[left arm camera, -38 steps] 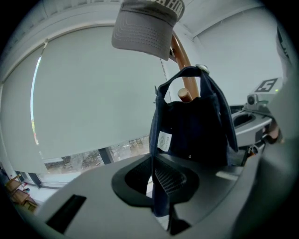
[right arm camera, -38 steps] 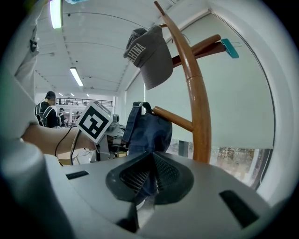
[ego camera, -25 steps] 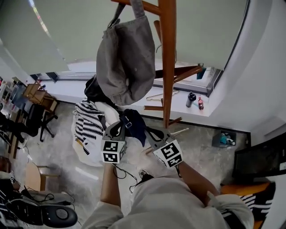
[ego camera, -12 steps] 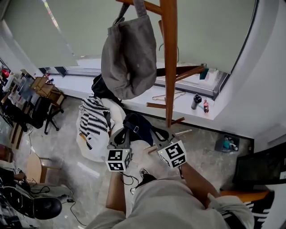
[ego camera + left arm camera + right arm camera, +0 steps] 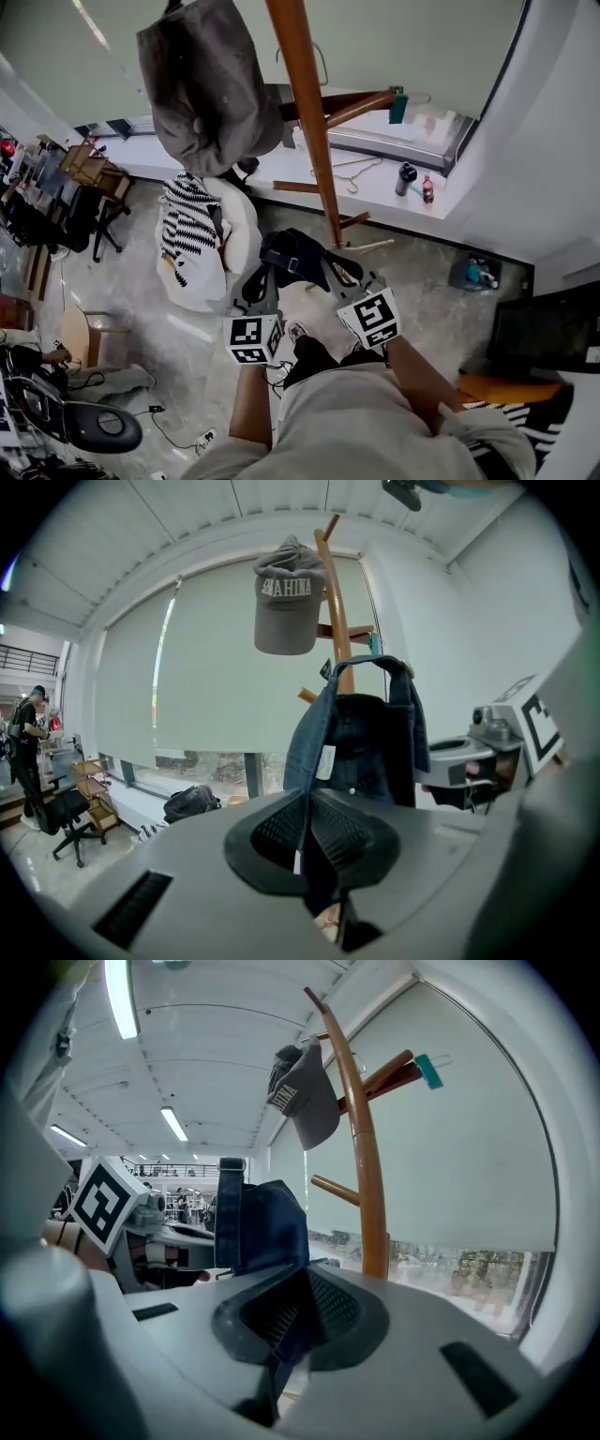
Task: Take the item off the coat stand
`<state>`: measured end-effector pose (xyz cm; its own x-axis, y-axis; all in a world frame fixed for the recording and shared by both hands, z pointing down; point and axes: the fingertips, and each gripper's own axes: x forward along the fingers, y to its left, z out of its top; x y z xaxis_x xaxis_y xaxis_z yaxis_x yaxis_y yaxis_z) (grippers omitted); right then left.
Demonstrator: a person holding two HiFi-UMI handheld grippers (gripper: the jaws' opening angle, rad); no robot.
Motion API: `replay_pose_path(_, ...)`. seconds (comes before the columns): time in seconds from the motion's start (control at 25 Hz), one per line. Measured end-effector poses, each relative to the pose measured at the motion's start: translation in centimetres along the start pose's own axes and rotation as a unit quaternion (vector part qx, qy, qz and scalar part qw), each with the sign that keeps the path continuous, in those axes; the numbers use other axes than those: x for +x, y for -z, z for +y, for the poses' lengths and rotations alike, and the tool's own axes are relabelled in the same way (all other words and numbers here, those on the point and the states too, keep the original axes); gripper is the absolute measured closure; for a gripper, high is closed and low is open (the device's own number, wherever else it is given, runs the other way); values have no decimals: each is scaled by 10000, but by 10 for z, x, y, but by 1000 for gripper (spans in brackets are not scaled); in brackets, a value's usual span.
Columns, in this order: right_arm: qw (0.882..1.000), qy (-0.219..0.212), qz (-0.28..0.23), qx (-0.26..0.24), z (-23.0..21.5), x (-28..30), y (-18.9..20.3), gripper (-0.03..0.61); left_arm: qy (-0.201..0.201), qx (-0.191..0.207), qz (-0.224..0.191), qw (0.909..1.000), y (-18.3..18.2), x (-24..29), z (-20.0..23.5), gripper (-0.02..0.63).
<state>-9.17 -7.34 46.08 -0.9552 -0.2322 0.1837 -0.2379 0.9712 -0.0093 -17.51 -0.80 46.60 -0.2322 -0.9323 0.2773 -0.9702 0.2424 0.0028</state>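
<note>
A dark blue denim garment (image 5: 292,255) hangs between my two grippers, low in front of me and off the wooden coat stand (image 5: 309,131). My left gripper (image 5: 255,286) is shut on one edge of the garment (image 5: 361,733), with cloth pinched between the pads. My right gripper (image 5: 339,274) is shut on the other edge of the garment (image 5: 258,1227). A grey cap (image 5: 206,84) still hangs from a peg high on the stand; the left gripper view shows the same cap (image 5: 286,611) at the top of the pole.
A white window sill (image 5: 375,197) behind the stand carries two bottles (image 5: 405,178) and wire hangers (image 5: 352,173). A striped cloth on a white seat (image 5: 192,248) lies left of the stand's foot. An office chair base (image 5: 94,427) sits at lower left, a small blue box (image 5: 473,274) on the right.
Both grippers, still holding the garment, have drawn slightly back from the stand's foot. The view has swung, so the cap and pole now sit further left.
</note>
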Motion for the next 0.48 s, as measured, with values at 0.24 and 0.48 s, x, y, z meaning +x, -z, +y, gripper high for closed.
replay_pose_path(0.24,9993,158,-137,298,-22,-35,14,561,5,108,-14,9999,6,1,-47,588)
replay_pose_path(0.48,9969,487,-127,611,-50,-66,36,561,282,158,72,9995,16,12,-89,588)
